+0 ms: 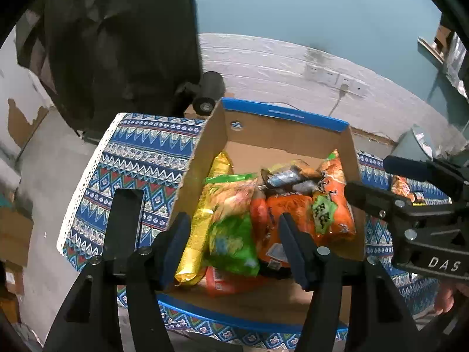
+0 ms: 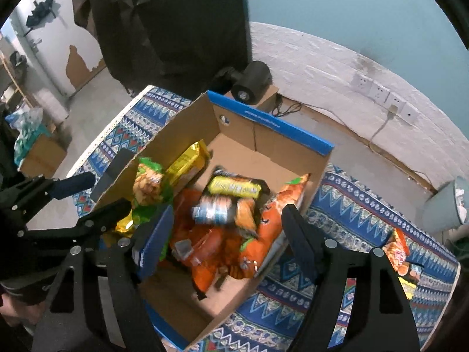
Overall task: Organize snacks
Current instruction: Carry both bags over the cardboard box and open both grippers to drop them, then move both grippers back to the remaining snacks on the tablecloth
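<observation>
Both the left gripper and right gripper hover wide and unloaded above the snack-filled cardboard box on the patterned tablecloth.

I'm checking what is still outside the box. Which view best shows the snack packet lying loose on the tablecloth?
The right wrist view: the loose snack packet lies in full on the tablecloth, right of the cardboard box. The left wrist view shows only an orange sliver behind the right gripper.
</observation>
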{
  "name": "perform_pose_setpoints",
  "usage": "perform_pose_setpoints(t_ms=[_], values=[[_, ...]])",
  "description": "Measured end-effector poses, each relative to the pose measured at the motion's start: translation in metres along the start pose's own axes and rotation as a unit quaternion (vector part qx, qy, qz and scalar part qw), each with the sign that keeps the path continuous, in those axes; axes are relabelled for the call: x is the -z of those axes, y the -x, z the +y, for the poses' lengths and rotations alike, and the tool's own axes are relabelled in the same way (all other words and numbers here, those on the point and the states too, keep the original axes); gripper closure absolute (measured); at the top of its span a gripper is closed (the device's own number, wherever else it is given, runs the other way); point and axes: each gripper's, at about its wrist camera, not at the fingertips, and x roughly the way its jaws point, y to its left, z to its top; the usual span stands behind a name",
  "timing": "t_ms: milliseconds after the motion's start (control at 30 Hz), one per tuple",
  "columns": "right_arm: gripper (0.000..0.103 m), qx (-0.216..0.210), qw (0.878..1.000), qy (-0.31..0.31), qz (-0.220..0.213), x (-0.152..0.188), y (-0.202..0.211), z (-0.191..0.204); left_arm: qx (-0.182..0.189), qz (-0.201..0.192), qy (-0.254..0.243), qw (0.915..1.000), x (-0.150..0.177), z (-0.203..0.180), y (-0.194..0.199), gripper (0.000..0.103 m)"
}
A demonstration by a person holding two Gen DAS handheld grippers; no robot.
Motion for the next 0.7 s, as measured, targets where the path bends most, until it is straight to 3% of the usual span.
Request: perform_pose_setpoints(t_ms=[200,300,700], values=[[0.024,0.016,1.0,-0.012,-0.004,0.011,0.015,-0.017,0.012,0.003,-0.021,0.9997,0.001,-0.021,0.002,0.039],[0.024,0.022,1.0,-0.018,-0.004,0.018,0.022,-0.026,0.017,0.004,-0.031,0.9994,0.001,-0.031,0.002,0.032],[0.024,0.045,0.997,-0.062,-0.006,0.052,0.051,-0.08,0.04,0.004,-0.084,0.9956,0.009,-0.086,0.008,0.026]])
